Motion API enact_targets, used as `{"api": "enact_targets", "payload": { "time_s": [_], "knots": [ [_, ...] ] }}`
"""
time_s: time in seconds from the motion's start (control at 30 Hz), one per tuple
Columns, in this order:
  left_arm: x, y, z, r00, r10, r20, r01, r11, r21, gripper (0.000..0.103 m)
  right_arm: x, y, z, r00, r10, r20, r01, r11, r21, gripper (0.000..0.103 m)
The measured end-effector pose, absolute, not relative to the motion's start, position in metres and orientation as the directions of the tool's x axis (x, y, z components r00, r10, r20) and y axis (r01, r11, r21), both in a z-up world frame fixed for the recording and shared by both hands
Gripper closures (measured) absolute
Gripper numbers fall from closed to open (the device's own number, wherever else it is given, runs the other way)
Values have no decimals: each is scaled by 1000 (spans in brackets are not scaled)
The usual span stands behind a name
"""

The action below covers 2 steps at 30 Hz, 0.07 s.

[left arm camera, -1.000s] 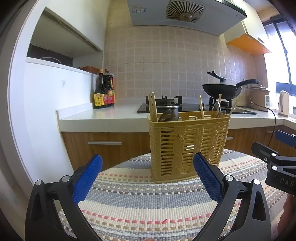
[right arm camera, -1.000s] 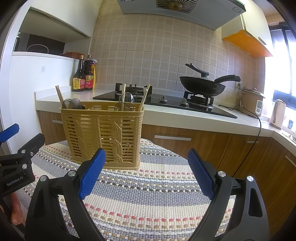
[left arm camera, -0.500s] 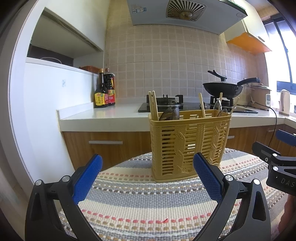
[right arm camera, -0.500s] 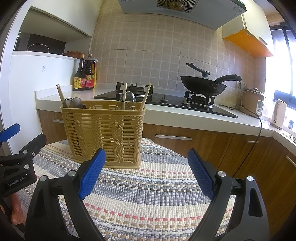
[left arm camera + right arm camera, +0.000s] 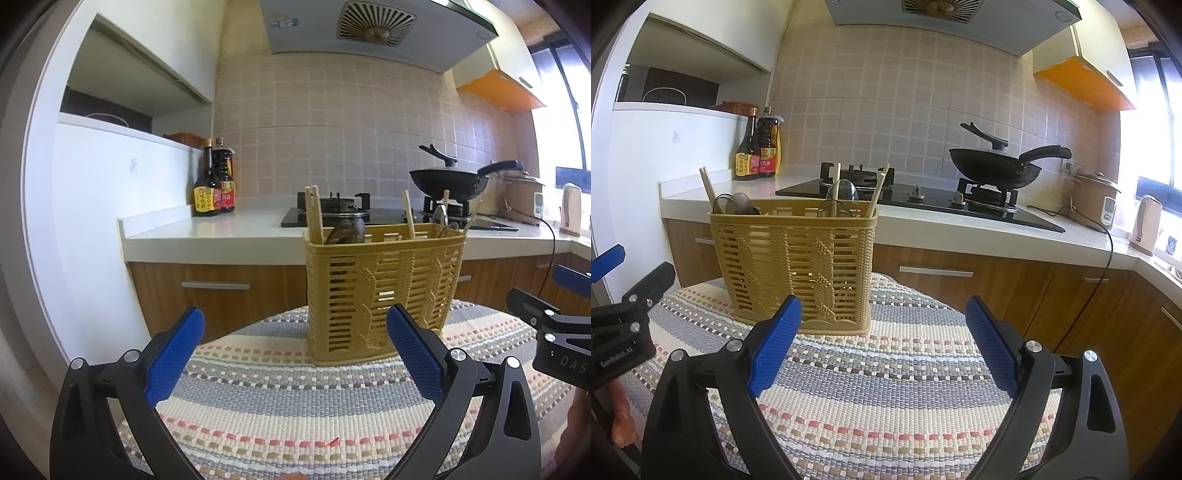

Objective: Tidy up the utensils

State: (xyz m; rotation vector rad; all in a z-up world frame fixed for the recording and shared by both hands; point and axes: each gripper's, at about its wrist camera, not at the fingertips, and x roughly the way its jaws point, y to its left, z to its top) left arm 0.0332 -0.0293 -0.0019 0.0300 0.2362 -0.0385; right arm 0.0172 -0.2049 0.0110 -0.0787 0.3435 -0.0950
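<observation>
Nothing of note changed against the pictures from a second ago: basket, utensils and both grippers sit as before, only a hair's shift in framing. Read as a pause, with either the sorting finished or no pickup begun; no loose utensil visible on the striped mat (image 5: 280, 391).

Left gripper (image 5: 295, 354) spread wide, blue pads apart, nothing between them. Right gripper (image 5: 882, 347) likewise released and empty, pads well apart over bare mat.

Yellow slatted basket (image 5: 384, 288) standing upright on the mat, centre of the left wrist view, just beyond and slightly right of the left fingers; right-hand blue pad (image 5: 413, 354) overlapping its lower front in the picture, though no contact evident. In the right wrist view, same basket left of centre, beyond the left-hand pad (image 5: 775, 347), apart from it.

Inside the basket: chopsticks (image 5: 314, 214) poking up at the left end, dark spoon bowls (image 5: 345, 232) beside them, more chopsticks and spoons (image 5: 842, 195) towards the other end. Exact compartments hard to tell through the slats.

Behind, across the middle of both views: counter, stove, black wok (image 5: 995, 170), sauce bottles (image 5: 214, 184) at left.
</observation>
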Motion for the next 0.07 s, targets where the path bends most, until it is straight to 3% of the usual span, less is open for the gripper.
{"api": "enact_targets", "payload": {
  "time_s": [0.07],
  "knots": [
    [35, -27, -2, 970, -31, -240, 36, 999, 19, 7, 18, -205, 11, 937, -107, -334, 80, 992, -94, 17]
  ]
}}
